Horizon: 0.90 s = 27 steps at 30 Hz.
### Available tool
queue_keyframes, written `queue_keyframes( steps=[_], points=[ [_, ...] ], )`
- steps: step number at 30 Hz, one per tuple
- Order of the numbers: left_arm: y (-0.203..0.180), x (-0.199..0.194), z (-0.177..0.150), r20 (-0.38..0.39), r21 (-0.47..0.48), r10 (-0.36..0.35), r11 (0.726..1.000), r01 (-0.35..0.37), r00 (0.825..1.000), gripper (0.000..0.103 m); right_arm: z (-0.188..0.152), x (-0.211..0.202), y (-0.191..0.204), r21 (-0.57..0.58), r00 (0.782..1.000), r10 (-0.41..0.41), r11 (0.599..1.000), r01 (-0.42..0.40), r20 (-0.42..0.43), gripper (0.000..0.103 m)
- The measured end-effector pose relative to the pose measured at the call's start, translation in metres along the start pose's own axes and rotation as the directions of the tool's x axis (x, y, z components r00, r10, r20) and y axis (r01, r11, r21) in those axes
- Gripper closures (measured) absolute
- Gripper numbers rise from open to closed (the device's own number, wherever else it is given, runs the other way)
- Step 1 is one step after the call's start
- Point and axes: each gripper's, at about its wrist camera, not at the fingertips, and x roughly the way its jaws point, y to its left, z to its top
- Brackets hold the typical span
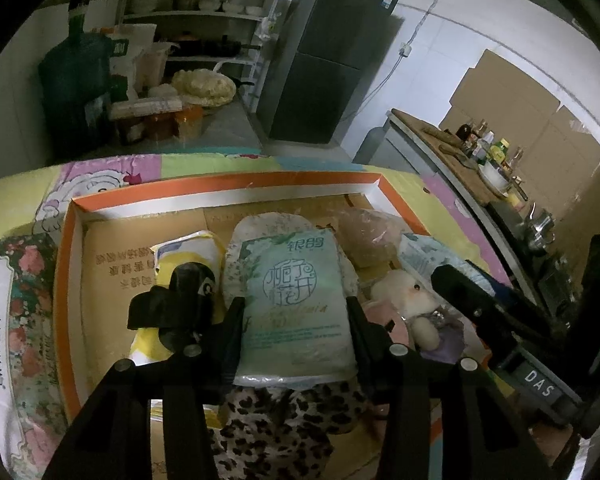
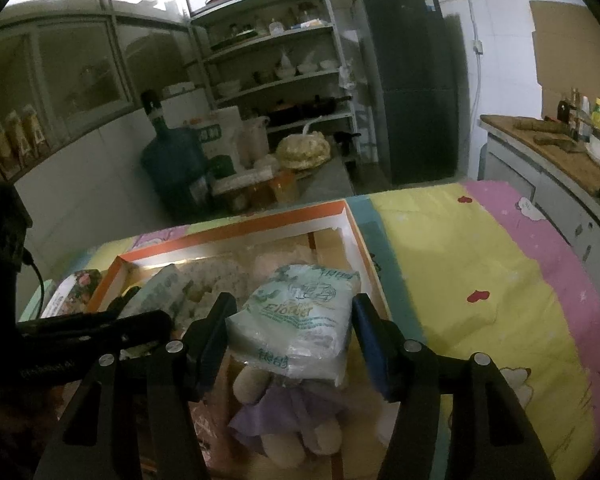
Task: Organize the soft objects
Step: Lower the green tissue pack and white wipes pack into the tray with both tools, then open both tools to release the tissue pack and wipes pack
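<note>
Nearest the left wrist lens lies a leopard-print soft item (image 1: 284, 420), and on top of it a pale green tissue pack (image 1: 296, 304) sits between the fingers of the left gripper (image 1: 296, 320). The jaws stand about half open, their pads at the pack's two long sides; whether they press on it or only touch it I cannot tell.

The right gripper (image 2: 292, 332) frames a second, crumpled tissue pack (image 2: 304, 316) in the same way, with a small gap visible at the right pad, so it looks released or not yet gripped. This pack rests on a plush toy in a purple dress (image 2: 288, 408).

Both packs are inside the orange-rimmed cardboard box (image 1: 220, 184), which stands on a patterned quilt (image 2: 480, 280).

My reading is that the packs are being set down or picked up in the box. To do it well, keep each gripper square to its pack, squeeze only lightly (the wrapping crumples easily), and avoid catching the toy or fabric beneath.

Only the left view shows the yellow-and-white pouch (image 1: 188, 256) at the box's left and the white plush face (image 1: 404, 292) at its right. Only the right view shows the broad bare stretch of quilt to the right of the box.
</note>
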Motion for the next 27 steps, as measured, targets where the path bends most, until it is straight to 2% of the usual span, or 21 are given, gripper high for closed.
queue_keyframes(
  steps=[4,11,15,27],
  points=[
    [0.004,0.000,0.001,-0.015,-0.037,-0.018,0.999,0.017,1.000,0.051,-0.001,0.001,-0.004,0.010,1.000,0.001,1.000,-0.001,-0.007,0.040],
    [-0.001,-0.009,0.001,0.028,-0.022,-0.018,1.000,0.018,0.999,0.033,-0.002,-0.001,-0.006,0.016,1.000,0.003,1.000,-0.003,-0.012,0.038],
    [-0.004,-0.017,0.002,0.047,-0.009,-0.018,1.000,0.019,0.999,0.033,-0.002,-0.001,-0.006,0.015,1.000,0.002,1.000,-0.001,-0.008,0.034],
    [-0.009,-0.042,0.005,0.095,0.030,-0.018,0.999,0.015,0.995,0.032,0.000,-0.019,-0.002,0.004,0.998,-0.045,0.999,0.045,0.053,0.033]
  ],
)
